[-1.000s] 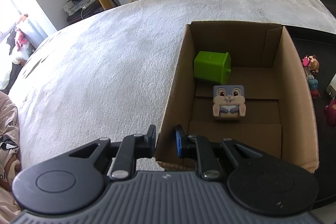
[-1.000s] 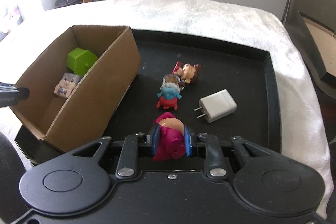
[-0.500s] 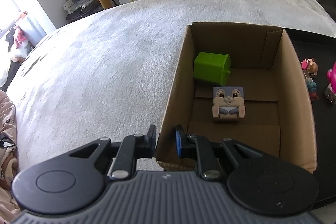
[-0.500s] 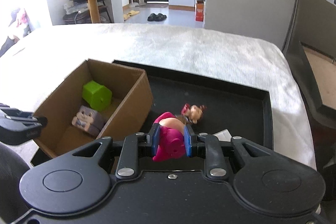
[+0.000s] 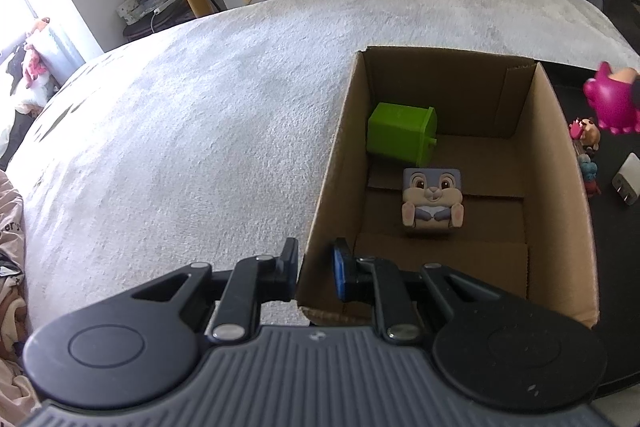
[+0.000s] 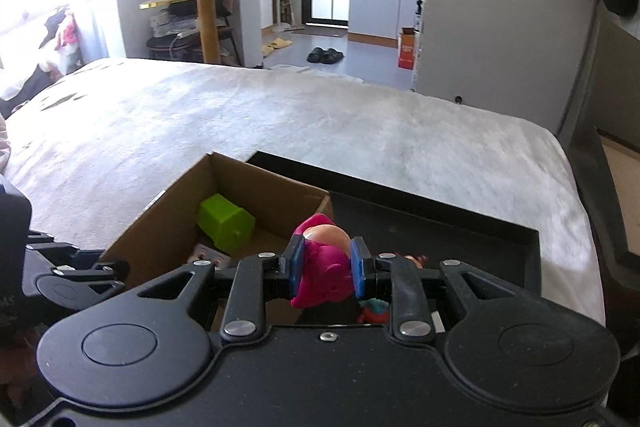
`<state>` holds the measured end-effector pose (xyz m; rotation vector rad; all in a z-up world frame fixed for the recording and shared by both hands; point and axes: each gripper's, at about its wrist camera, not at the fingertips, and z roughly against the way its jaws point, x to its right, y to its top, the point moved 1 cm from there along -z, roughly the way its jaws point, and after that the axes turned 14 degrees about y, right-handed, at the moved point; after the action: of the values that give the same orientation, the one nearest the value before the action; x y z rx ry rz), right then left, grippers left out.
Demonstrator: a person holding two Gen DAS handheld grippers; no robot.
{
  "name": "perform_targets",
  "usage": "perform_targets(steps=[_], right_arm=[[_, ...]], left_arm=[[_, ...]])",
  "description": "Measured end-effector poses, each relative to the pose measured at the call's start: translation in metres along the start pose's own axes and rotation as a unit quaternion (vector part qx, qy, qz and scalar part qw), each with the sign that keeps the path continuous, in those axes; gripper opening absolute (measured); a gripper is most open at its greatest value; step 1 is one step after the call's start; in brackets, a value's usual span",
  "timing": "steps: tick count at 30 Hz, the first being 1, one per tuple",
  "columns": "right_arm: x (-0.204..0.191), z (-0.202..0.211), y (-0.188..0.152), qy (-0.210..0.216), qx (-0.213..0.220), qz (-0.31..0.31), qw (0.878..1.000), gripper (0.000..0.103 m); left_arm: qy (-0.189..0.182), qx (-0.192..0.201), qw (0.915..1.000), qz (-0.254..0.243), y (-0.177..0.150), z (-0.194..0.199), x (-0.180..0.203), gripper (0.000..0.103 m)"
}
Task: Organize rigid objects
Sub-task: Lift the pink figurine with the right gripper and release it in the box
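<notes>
Our right gripper, tilted down, clamps the pink figure; our left gripper pinches the cardboard box at its near-left wall.

Two close wrist views, shared box

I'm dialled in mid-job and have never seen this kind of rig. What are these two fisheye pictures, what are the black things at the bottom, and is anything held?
No robot arm here: a person carries two handheld grippers, each with a camera looking along its fingers. In the left view, the left gripper pinches the cardboard box by its near wall; a green block and a bunny cube lie inside. In the right view, the right gripper clamps a pink toy above the black tray.
</notes>
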<state>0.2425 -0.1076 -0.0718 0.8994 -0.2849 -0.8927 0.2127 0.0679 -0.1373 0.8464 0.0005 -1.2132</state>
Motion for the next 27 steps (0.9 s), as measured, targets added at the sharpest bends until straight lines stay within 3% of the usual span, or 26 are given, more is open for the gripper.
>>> perform_targets(steps=[13,20,22,24,27], right_arm=[[-0.024,-0.028,0.010,0.018,-0.017,0.032,0.999,0.024],[-0.029,-0.043,0.013,0.004,-0.023,0.047,0.999,0.025],[-0.031,-0.044,0.013,-0.007,-0.020,0.058,0.998,0.029],[-0.033,-0.043,0.012,-0.013,-0.020,0.061,0.998,0.040],[-0.031,-0.040,0.008,-0.006,-0.020,0.052,0.998,0.041]], left_arm=[[-0.010,0.003,0.9999,0.007,-0.002,0.000,-0.004,0.016],[-0.014,0.005,0.9999,0.008,-0.002,0.000,-0.005,0.017],[-0.017,0.004,0.9998,0.009,-0.002,-0.001,-0.005,0.016],[-0.016,0.004,0.9998,0.008,-0.002,-0.001,-0.005,0.016],[-0.015,0.004,0.9998,0.008,-0.002,0.000,-0.006,0.016]])
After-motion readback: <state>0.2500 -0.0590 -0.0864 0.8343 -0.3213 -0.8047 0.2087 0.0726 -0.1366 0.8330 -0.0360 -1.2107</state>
